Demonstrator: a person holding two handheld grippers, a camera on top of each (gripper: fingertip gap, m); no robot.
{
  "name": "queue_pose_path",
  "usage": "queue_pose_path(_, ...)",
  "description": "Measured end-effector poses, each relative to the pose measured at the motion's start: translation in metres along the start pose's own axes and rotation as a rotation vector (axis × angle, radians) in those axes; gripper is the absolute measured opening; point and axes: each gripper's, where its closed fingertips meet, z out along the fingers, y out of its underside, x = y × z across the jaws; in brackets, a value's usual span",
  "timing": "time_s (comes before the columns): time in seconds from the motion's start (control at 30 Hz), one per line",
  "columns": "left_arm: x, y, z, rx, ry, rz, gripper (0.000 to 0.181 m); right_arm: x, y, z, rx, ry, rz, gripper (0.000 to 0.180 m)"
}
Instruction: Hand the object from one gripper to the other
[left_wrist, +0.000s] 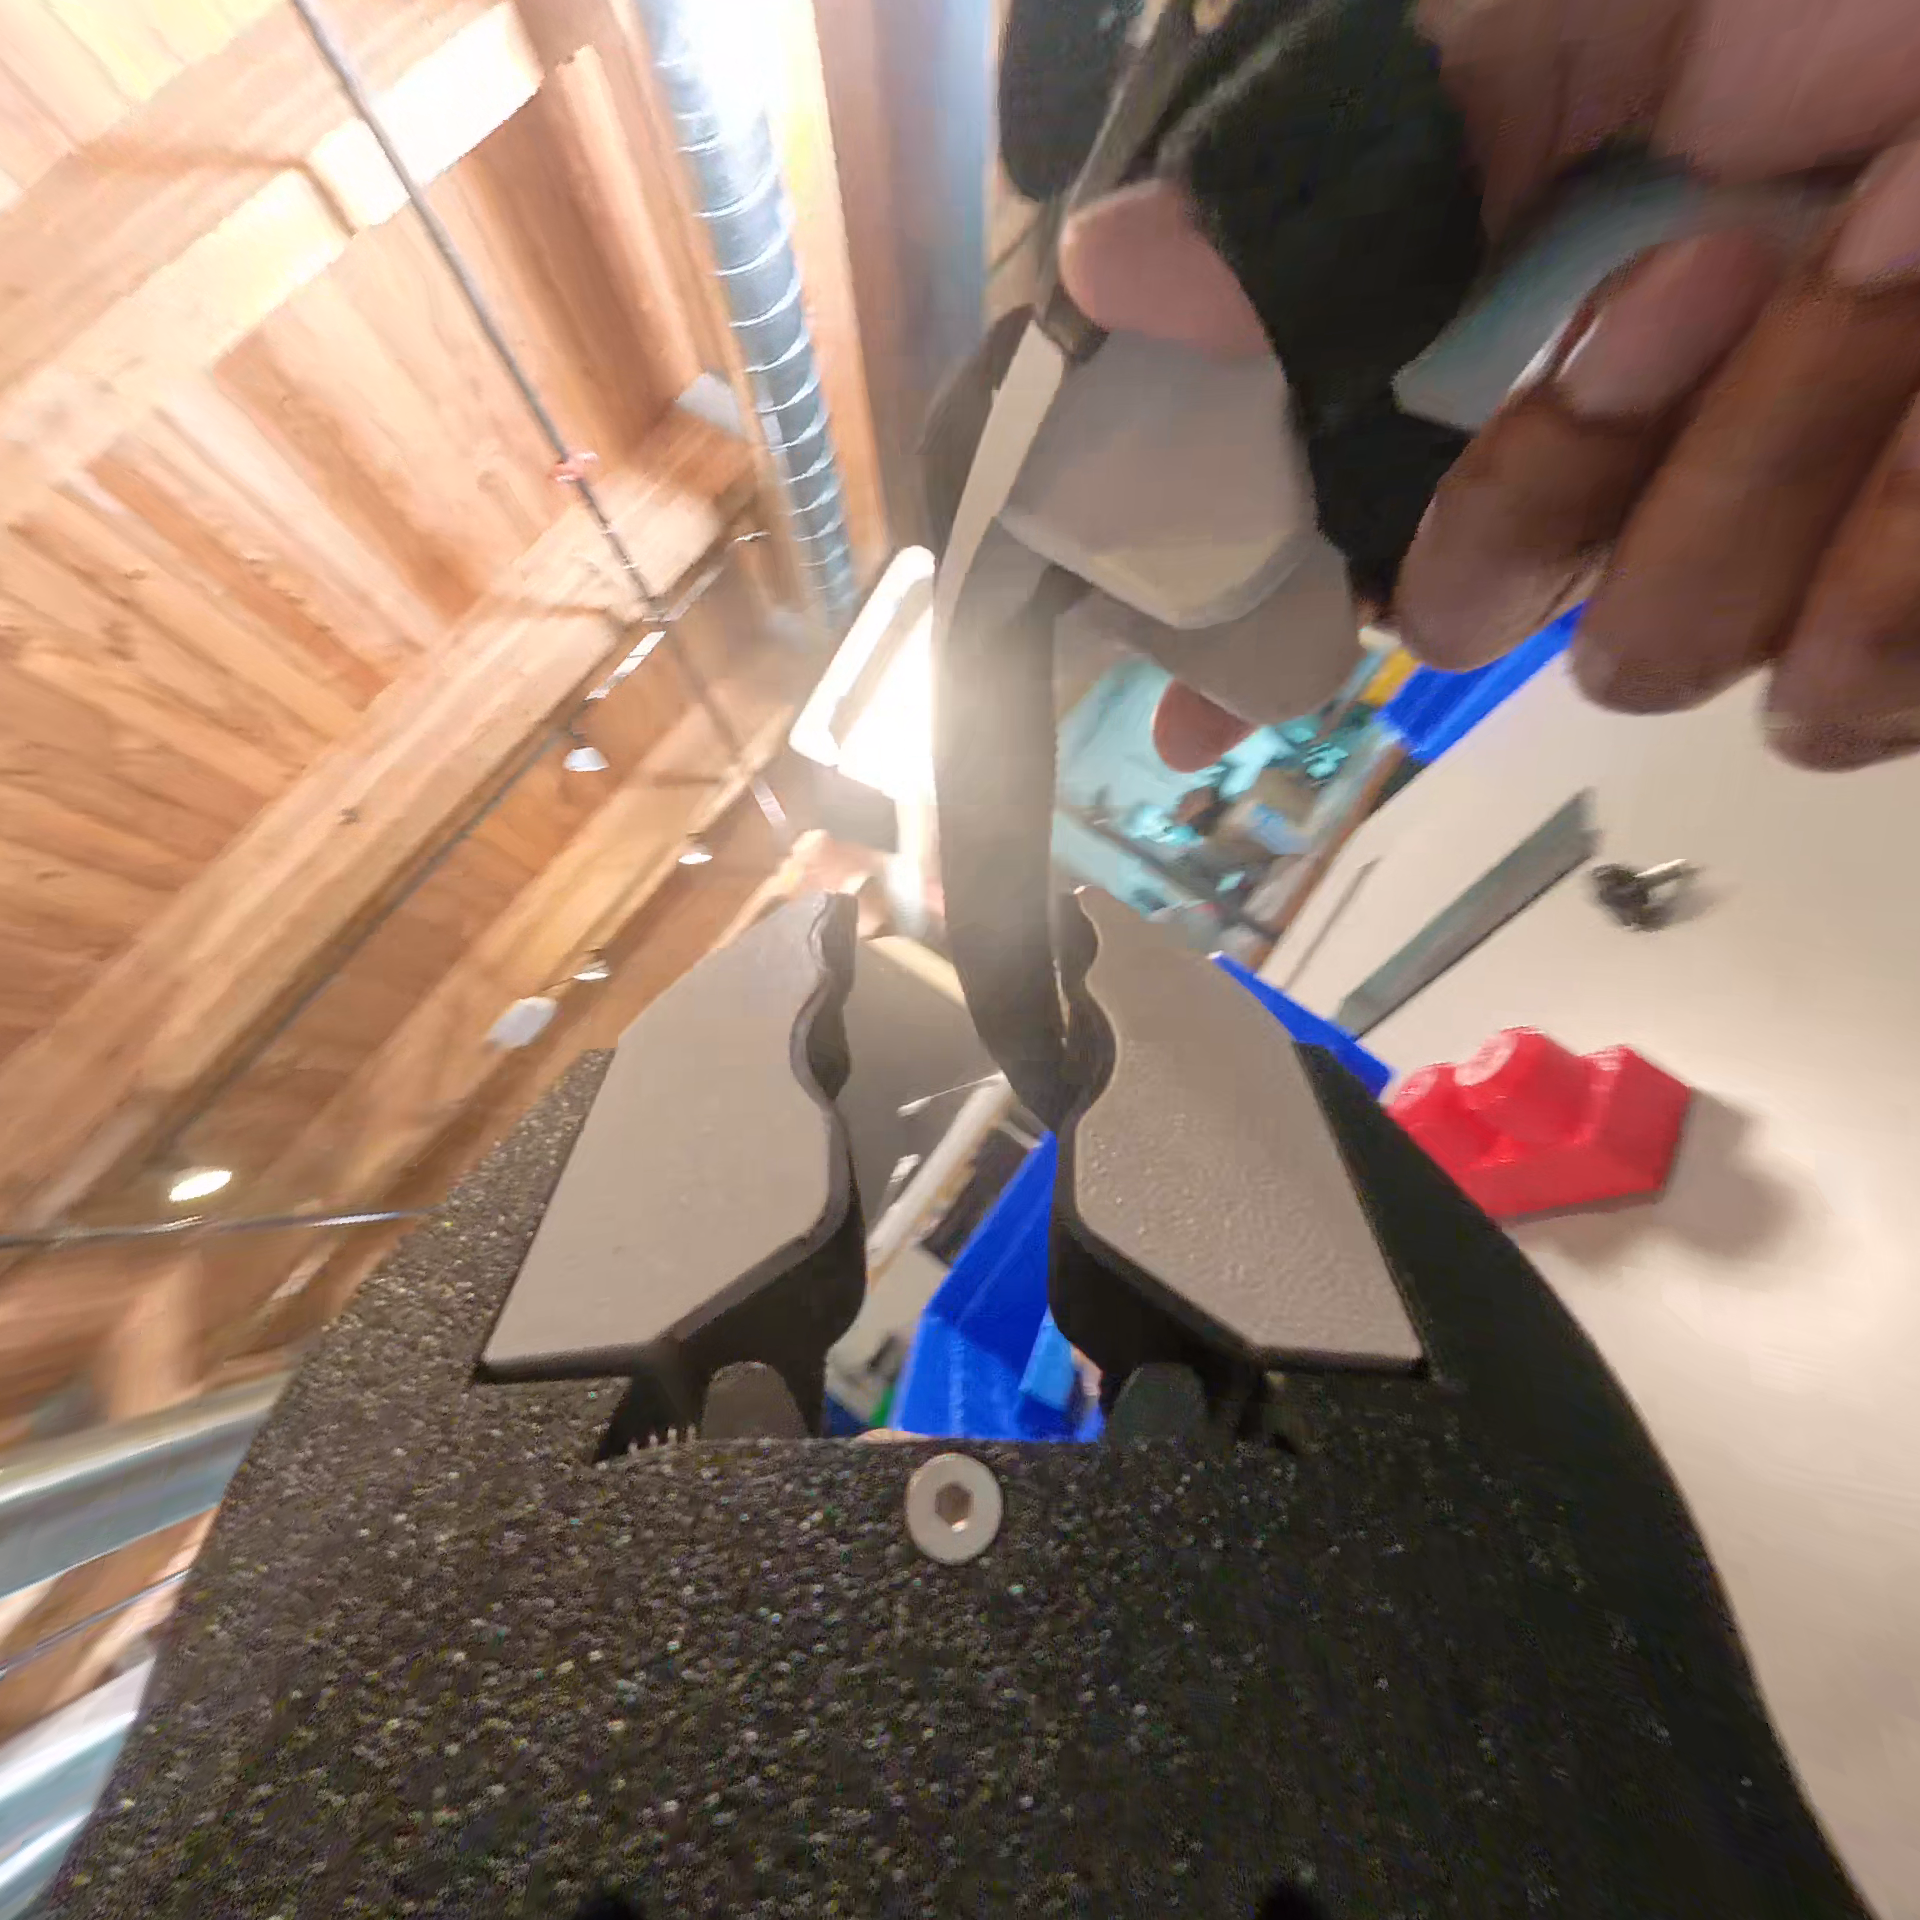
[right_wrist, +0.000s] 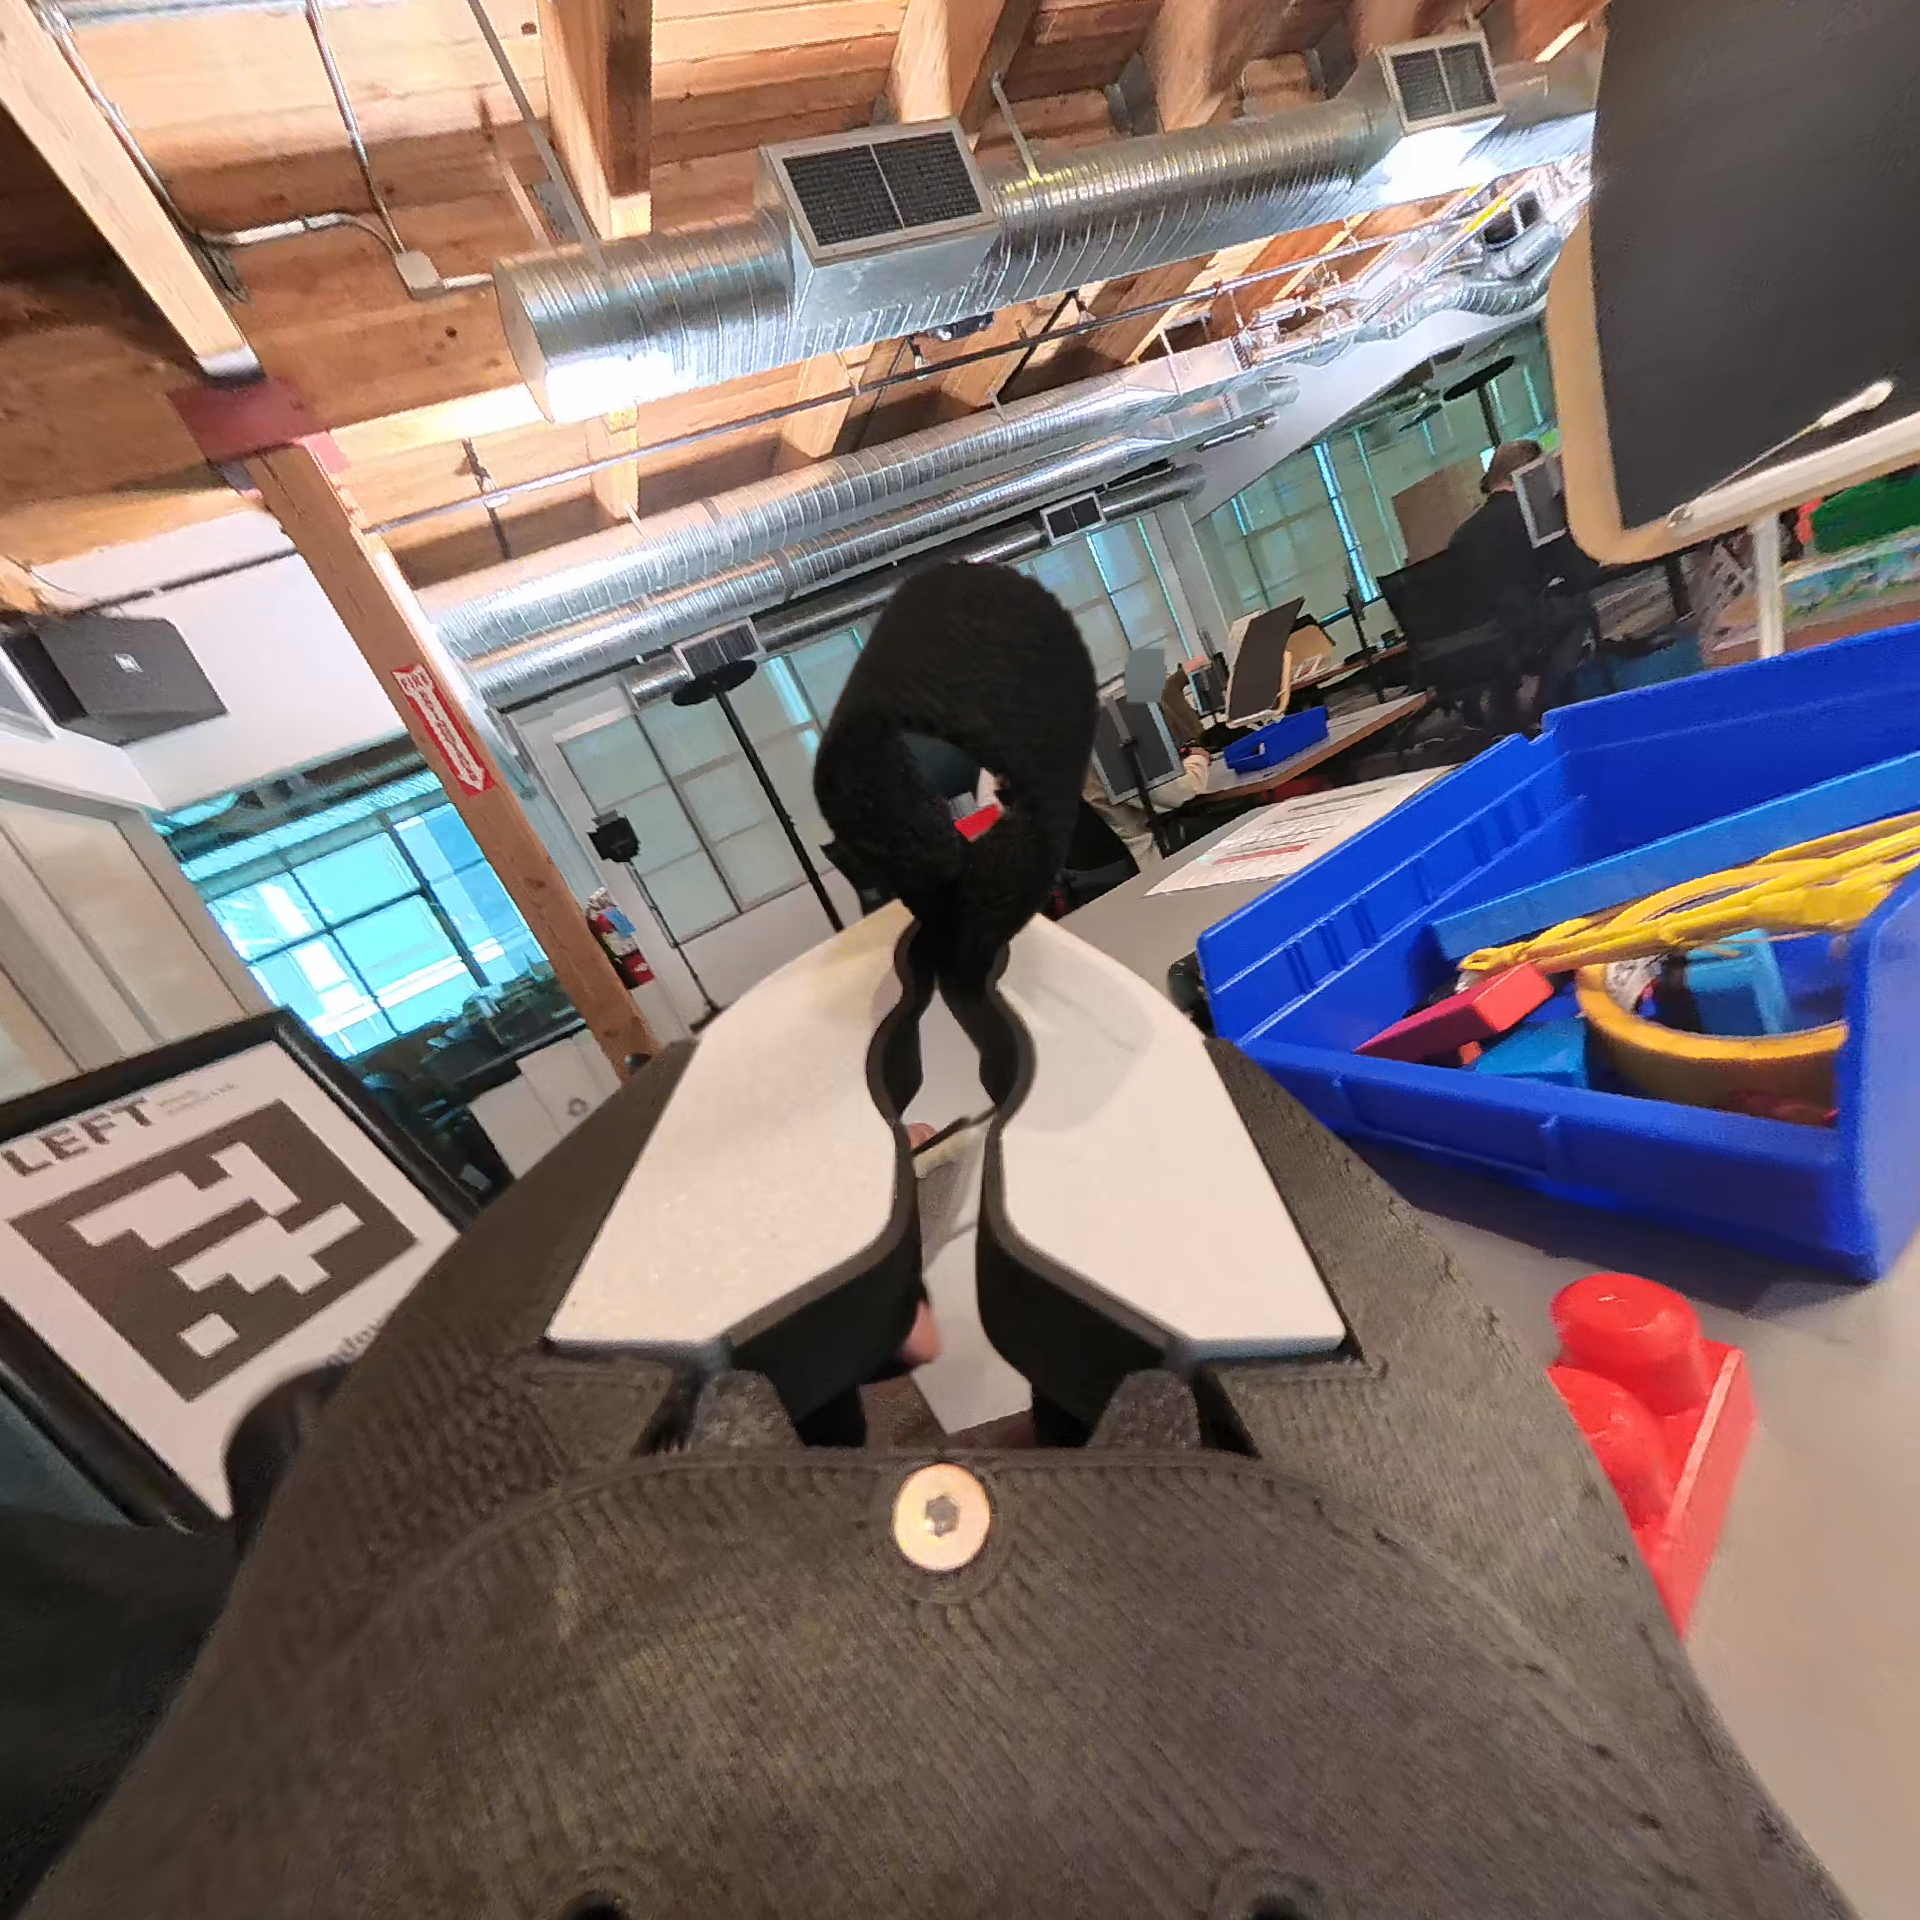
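My right gripper is shut on a black fuzzy loop and pinches its lower end at the fingertips, in the air above the table. My left gripper is open with a wide gap. In the left wrist view the right gripper shows close above, held by a hand in a black fingerless glove. A thin black strip reaches from it down into my left gripper's gap, against the right finger; I cannot tell what it is. The fuzzy loop is not clearly picked out in this view.
A red toy block lies on the grey table. A blue bin with yellow cord, tape and blocks stands at the right. A metal bar and a small black part lie farther off. The left gripper's marker plate is at the lower left.
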Motion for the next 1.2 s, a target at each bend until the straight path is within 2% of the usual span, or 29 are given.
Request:
queue_pose_path(0.13,0.0,0.0,-0.002,-0.006,0.186,-0.216,0.042,-0.001,0.003,-0.001,-0.086,-0.022,-0.092,0.005)
queue_pose_path(0.2,0.007,-0.001,-0.003,-0.044,0.33,-0.367,0.043,-0.005,0.01,-0.001,-0.145,-0.053,-0.133,0.005)
queue_pose_path(0.3,0.018,-0.006,-0.012,-0.091,0.535,-0.571,0.047,-0.021,0.027,-0.002,-0.266,-0.168,-0.19,0.005)
queue_pose_path(0.4,0.018,-0.012,-0.021,-0.094,0.654,-0.737,0.046,-0.038,0.044,-0.01,-0.373,-0.293,-0.276,0.005)
queue_pose_path(0.47,0.026,-0.022,-0.036,-0.074,0.816,-0.857,0.043,-0.044,0.051,-0.015,-0.409,-0.345,-0.318,0.005)
queue_pose_path(0.53,0.034,-0.028,-0.047,-0.054,0.932,-0.917,0.04,-0.049,0.058,-0.018,-0.439,-0.386,-0.326,0.005)
queue_pose_path(0.63,0.046,-0.031,-0.054,-0.073,1.022,-0.97,0.037,-0.053,0.064,-0.018,-0.453,-0.418,-0.32,0.005)
queue_pose_path(0.73,0.056,-0.025,-0.05,-0.135,1.031,-0.984,0.009,-0.049,0.066,-0.014,-0.449,-0.395,-0.31,0.006)
queue_pose_path(0.77,0.057,-0.022,-0.047,-0.157,1.014,-0.983,0.005,-0.046,0.065,-0.012,-0.439,-0.368,-0.305,0.008)
queue_pose_path(0.9,0.049,-0.003,-0.027,-0.23,0.837,-0.956,0.004,-0.024,0.056,0.0,-0.381,-0.212,-0.258,0.031)
queue_pose_path(1.0,0.039,0.016,-0.011,-0.312,0.624,-0.828,0.004,-0.014,0.051,0.006,-0.334,-0.125,-0.201,0.044)
queue_pose_path(1.13,0.038,0.024,-0.003,-0.38,0.488,-0.613,0.004,-0.01,0.052,0.011,-0.313,-0.058,-0.176,0.053)
queue_pose_path(1.2,0.038,0.022,-0.001,-0.382,0.455,-0.554,0.005,-0.008,0.052,0.012,-0.307,-0.027,-0.177,0.05)
